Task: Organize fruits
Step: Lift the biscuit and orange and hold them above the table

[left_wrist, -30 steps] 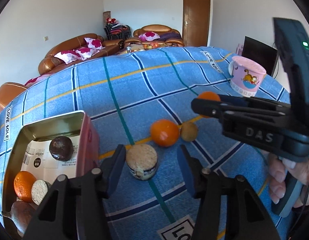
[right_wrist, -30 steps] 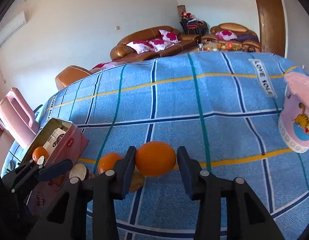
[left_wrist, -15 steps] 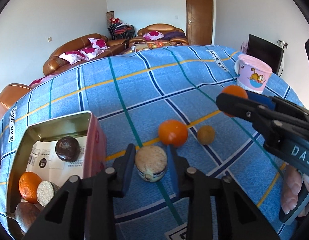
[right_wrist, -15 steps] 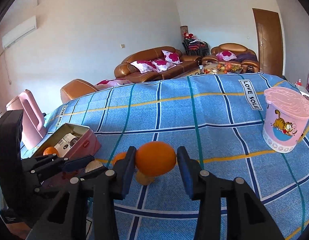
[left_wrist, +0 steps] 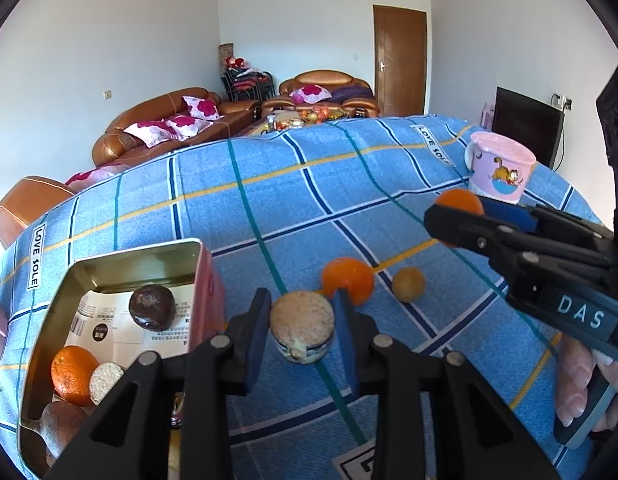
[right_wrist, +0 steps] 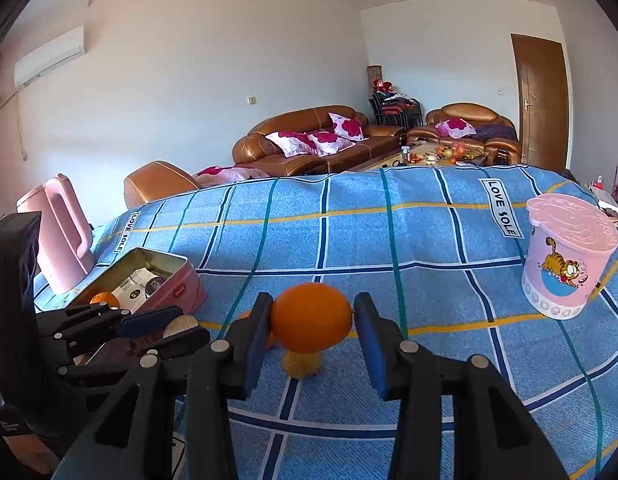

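Broadly, we see a table covered by a blue checked cloth (left_wrist: 293, 200) printed with the words LOVE SOLE, and beyond it a living room with brown leather sofas (right_wrist: 309, 140). Next in size, at the cloth's left side, sits an open pink tin (left_wrist: 207, 292) with a metal interior; it holds an orange (left_wrist: 71, 372), a dark round fruit (left_wrist: 152, 307) and a pale cut piece (left_wrist: 105, 376) resting on printed paper. A pink kettle (right_wrist: 65, 236) stands just behind the tin, and a pink lidded cup (right_wrist: 565, 264) with a cartoon cat stands far to the right. Our left gripper (left_wrist: 301, 332) is closed on a flat, tan, rough-skinned fruit (left_wrist: 302, 322), its blue pads pressing both sides, close beside the tin's right wall; whether the fruit is lifted or resting on the cloth we cannot tell. Our right gripper (right_wrist: 312, 326) grips a second orange (right_wrist: 311, 318) between its pads, raised above the cloth. On the cloth just past the left gripper lie a third orange (left_wrist: 347, 280) and, to its right, a small brownish fruit (left_wrist: 408, 284), near each other but not touching. Part of a hand (left_wrist: 585, 384) wraps the right gripper's handle at the picture's lower right.
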